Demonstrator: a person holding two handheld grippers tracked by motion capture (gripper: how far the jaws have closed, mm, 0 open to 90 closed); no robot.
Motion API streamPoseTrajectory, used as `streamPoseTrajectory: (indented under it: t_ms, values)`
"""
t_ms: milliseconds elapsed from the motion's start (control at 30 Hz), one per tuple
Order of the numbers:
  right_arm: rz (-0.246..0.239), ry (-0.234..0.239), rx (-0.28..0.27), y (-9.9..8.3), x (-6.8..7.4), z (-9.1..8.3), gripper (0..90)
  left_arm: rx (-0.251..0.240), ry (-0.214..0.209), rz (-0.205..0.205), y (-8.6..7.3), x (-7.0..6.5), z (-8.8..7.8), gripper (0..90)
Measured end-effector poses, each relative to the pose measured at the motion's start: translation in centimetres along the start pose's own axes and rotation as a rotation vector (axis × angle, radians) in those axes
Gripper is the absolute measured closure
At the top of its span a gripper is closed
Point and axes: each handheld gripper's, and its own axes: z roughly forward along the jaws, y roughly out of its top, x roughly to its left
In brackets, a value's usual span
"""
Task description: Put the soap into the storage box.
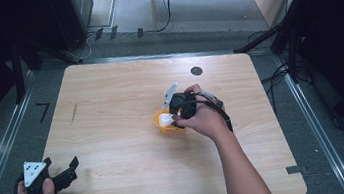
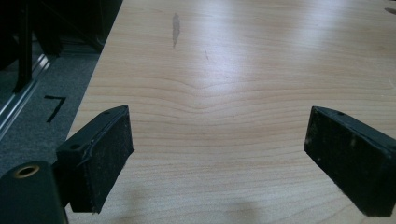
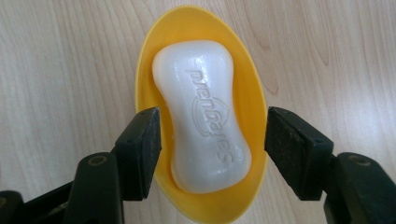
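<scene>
A white bar of soap (image 3: 205,116) with raised lettering lies in an oval yellow dish (image 3: 196,21) on the wooden table (image 1: 108,85). My right gripper (image 3: 212,140) hangs over the dish, open, one jaw on each side of the rim, neither touching the soap. From above, the soap (image 1: 165,119) and dish (image 1: 162,127) sit near the table's middle, partly under the right gripper (image 1: 175,114) and the hand. At the front left corner my left gripper (image 1: 61,163) is open, and its jaws stand wide over bare wood with the left gripper (image 2: 217,154) holding nothing.
A round black mark (image 1: 196,71) sits near the table's far edge. A dark smear (image 2: 175,28) marks the wood at the left. Beside the left edge, black tape shaped like a 7 (image 1: 43,111) lies on the grey floor. Cables and stands crowd the right side.
</scene>
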Motion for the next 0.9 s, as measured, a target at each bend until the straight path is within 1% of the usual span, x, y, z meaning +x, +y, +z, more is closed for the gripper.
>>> streamPoseTrajectory:
  t_ms: [33,67,100,133,200,233,267,300,467,500,567,633,700,800,900]
  values:
    - [0.009,0.008,-0.015,-0.2,0.0,-0.1,37.3,0.001,0.000,0.001,0.0,0.0,0.0,8.3]
    - [0.029,0.013,-0.022,-0.4,0.0,-0.2,37.1,0.000,0.001,0.002,0.0,0.0,0.0,8.3]
    - [0.029,0.013,-0.022,-0.4,0.0,-0.2,37.1,0.000,0.001,0.002,0.0,0.0,0.0,8.3]
    - [0.047,0.016,-0.032,-0.7,0.0,-0.4,36.8,-0.002,0.001,0.003,0.0,0.0,0.0,8.3]
    - [0.068,0.023,-0.050,-1.1,0.1,-0.7,35.1,-0.002,0.002,0.005,0.0,-0.1,0.0,8.3]
    - [0.074,0.024,-0.063,-1.3,0.1,-0.8,33.8,0.000,0.003,0.008,0.0,-0.1,0.0,8.3]
    - [0.084,0.022,-0.067,-1.6,0.1,-1.0,32.9,-0.001,0.003,0.009,0.0,-0.1,0.0,8.3]
    - [0.084,0.022,-0.067,-1.6,0.1,-1.0,32.9,-0.001,0.003,0.009,0.0,-0.1,0.0,8.3]
    - [0.146,0.024,-0.097,-3.3,0.4,-1.9,27.7,-0.001,0.007,0.012,0.0,-0.1,0.0,8.3]
    - [0.152,0.028,-0.107,-3.7,0.5,-1.9,26.6,-0.001,0.005,0.010,0.0,-0.1,0.0,8.3]
    - [0.171,0.033,-0.106,-4.3,0.7,-2.0,24.5,-0.001,0.004,0.009,0.0,-0.1,0.0,8.3]
    - [0.174,0.032,-0.103,-4.6,0.8,-2.0,23.0,0.000,0.004,0.010,0.0,-0.1,0.0,8.3]
    - [0.195,0.035,-0.118,-5.3,1.1,-2.2,19.5,-0.001,0.004,0.009,0.0,-0.1,0.0,8.3]
    - [0.202,0.036,-0.122,-5.7,1.3,-2.4,18.3,0.001,0.005,0.009,0.0,-0.1,0.0,8.3]
    - [0.217,0.033,-0.127,-6.4,1.8,-2.7,14.2,-0.002,0.003,0.008,0.0,-0.1,0.0,8.3]
